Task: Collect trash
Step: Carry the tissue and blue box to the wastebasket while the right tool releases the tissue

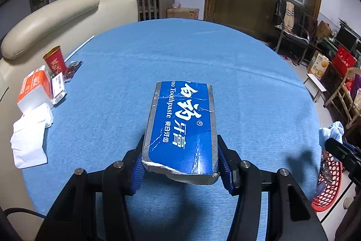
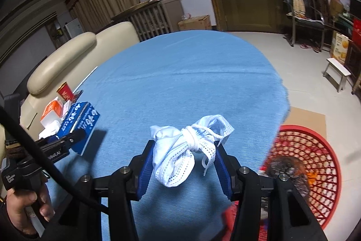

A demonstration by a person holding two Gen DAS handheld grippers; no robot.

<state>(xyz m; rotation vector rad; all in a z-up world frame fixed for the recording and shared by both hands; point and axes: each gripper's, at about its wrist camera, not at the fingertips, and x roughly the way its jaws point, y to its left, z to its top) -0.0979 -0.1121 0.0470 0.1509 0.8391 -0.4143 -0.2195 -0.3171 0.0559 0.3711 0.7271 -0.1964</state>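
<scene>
Clamped between my left gripper (image 1: 180, 159) fingers, lower centre, the light, dented toothpaste box (image 1: 181, 128) wants a gentle side squeeze, while my right gripper (image 2: 183, 157) pinches the soft knotted mask (image 2: 187, 143) beside the red basket (image 2: 315, 173).

Toothpaste box (image 1: 182, 125) between left tongs (image 1: 180, 164)

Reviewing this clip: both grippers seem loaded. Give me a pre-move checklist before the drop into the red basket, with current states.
1. Left gripper shut on toothpaste box: ok.
2. Right gripper shut on face mask: ok.
3. Box lifted off blue table: ok.
4. Red basket has room: ok, partly filled.
5. Mask over basket: not ok, over the table.
6. Other trash left, red cup and tissues: not ok.
</scene>
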